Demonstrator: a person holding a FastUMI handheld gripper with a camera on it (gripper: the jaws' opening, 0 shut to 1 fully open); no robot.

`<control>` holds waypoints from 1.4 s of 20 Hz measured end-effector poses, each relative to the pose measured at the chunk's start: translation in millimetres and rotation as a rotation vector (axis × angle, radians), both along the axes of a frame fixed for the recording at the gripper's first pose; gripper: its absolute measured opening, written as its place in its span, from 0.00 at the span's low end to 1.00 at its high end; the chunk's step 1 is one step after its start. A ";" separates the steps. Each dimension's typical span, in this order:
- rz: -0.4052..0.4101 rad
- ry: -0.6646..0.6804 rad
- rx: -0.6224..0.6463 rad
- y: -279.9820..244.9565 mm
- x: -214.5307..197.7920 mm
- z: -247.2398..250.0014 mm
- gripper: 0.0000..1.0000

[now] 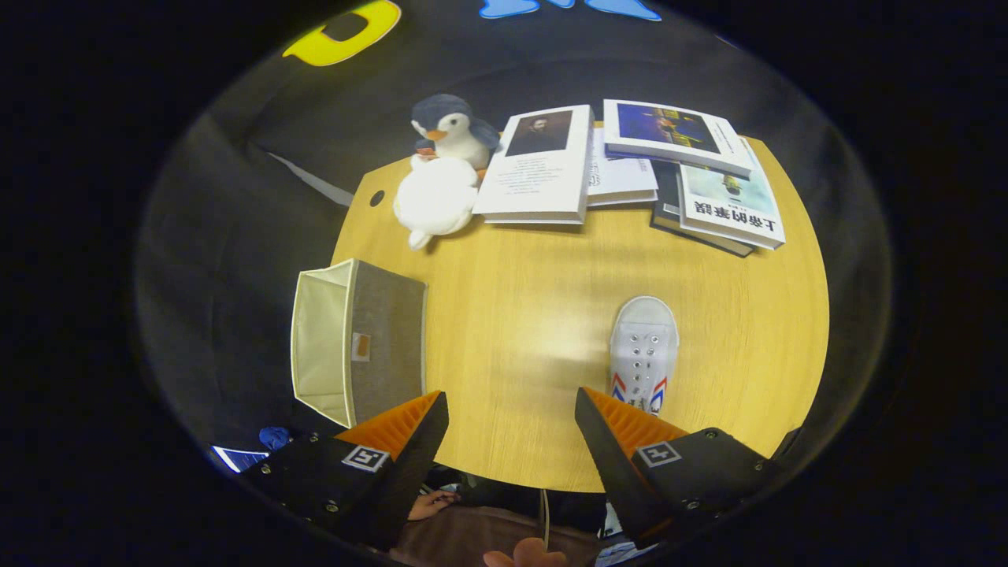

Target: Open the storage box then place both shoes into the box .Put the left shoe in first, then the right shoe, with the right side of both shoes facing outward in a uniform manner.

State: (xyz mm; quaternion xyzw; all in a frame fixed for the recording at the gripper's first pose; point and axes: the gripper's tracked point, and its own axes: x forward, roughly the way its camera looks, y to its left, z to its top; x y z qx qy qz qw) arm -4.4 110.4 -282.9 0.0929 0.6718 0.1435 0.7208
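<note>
1 shoe [644, 350], white canvas with laces, lies on the wooden table [520, 315], toe pointing away, its heel hidden behind the right-hand finger. 1 storage box [358, 340], grey fabric with a pale lining, sits at the table's edge just beyond the left-hand finger, tipped so that its open mouth faces sideways off the table; a second shoe may already be inside, but that cannot be told. 1 gripper [512, 421], fingers spread wide and holding nothing, hovers above bare tabletop between box and shoe. Judged step: fetching this shoe. Advice: shift toward the shoe, lower with 1 finger on each side of the upper near the heel, clamp firmly, then turn it so its right side faces outward before sliding it through the box mouth. Also present, well beyond the fingers: 1 plush penguin [453, 130], 1 white plush toy [435, 198] touching it, several books [630, 169] overlapping. None blocks the path between shoe and box.
</note>
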 end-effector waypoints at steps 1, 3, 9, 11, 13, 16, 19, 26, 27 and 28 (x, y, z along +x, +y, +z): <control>-0.010 0.002 -0.011 -9.9 -1.4 -5.1 0.98; -0.022 0.005 -0.045 -33.9 -4.8 -20.1 0.98; -0.052 0.080 -0.117 -90.2 -28.0 -71.3 0.98; -0.061 0.100 -0.140 -106.4 -34.7 -88.9 0.98; -0.064 0.109 -0.159 -119.7 -37.9 -106.1 0.98; -0.065 0.136 -0.174 -132.2 -43.9 -128.1 0.98; -0.059 0.154 -0.179 -132.8 -47.1 -150.5 0.97; 0.011 0.158 -0.175 -126.0 -48.0 -182.2 0.78; 0.001 0.170 -0.141 -118.3 -50.5 -183.7 0.75; 0.012 0.156 -0.135 -117.9 -49.2 -185.4 0.58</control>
